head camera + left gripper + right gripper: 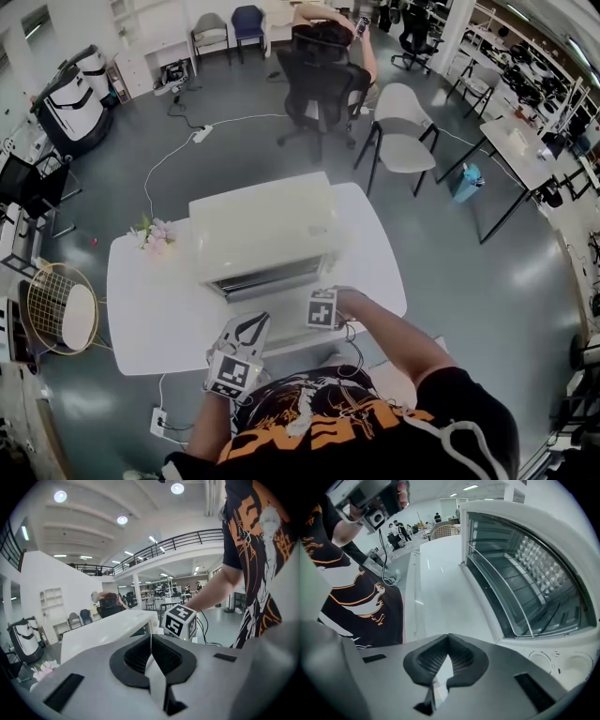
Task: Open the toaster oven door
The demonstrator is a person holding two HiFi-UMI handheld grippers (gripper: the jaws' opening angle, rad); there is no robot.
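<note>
Room with a grey floor, seen from above. At its centre stands a white table. On the table, a little toward 12 o'clock from the middle, sits the white toaster oven, its front facing 6 o'clock toward the person. The person wears a black shirt with orange print and fills the 6 o'clock edge of the head view, both arms reaching to the table.

The oven's glass door appears shut, lying flush with the front as far as the right gripper view shows. A thin handle bar crosses the glass, and a wire rack shows behind it. Two round knobs sit beside the door.

The left hand-held gripper hangs over the near table edge, at 6 o'clock from the oven, with its tips aimed toward 12 o'clock and apart from the oven. In its own view the jaws are pressed together with nothing between them. The right hand-held gripper is just beside the oven's front, at about 5 o'clock from the oven. Its jaws meet at the tips and grip nothing. Its marker cube shows near the oven's front corner.

A small bunch of pale flowers lies on the table at 9 o'clock, just beside the oven.
</note>
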